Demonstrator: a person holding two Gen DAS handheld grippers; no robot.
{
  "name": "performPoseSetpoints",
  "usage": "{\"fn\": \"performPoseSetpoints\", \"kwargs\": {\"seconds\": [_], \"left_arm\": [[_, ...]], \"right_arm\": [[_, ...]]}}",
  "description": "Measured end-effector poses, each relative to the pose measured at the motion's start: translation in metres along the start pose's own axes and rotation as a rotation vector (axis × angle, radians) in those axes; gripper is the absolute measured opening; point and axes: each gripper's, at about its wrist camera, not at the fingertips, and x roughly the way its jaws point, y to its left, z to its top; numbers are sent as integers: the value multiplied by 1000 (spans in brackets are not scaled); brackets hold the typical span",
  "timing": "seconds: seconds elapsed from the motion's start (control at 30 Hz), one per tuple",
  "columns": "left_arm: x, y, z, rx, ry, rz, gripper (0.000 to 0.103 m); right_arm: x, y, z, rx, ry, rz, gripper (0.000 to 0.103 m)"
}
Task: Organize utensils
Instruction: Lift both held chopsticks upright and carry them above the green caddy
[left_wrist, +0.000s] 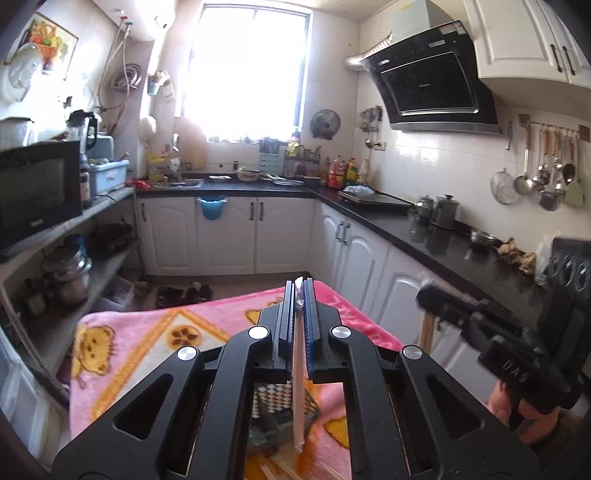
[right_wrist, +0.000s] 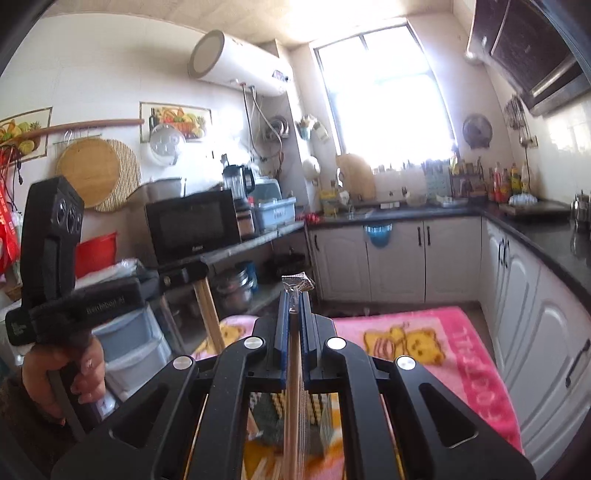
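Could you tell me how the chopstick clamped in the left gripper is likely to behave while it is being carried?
The chopstick looks thin and straight, so probably stiff and light. The left gripper pinches it along its length, so it may slide lengthwise if the grip eases. Its decorated tip pokes past the fingers. Set down on the blanket, it would likely roll little.

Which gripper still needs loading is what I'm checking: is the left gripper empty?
No, the left gripper is shut on a wrapped chopstick that runs between its fingers.
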Motion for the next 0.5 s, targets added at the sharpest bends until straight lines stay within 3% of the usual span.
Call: {"fn": "performPoseSetpoints", "kwargs": {"seconds": [0.23,0.5], "left_arm": [[21,18,2,16,-9,58,2],[49,38,-23,-14,17,95,2]], "right_arm": [[41,-5,18,0,-48,-11,6],[88,-11,2,28,-47,-38,6]]}}
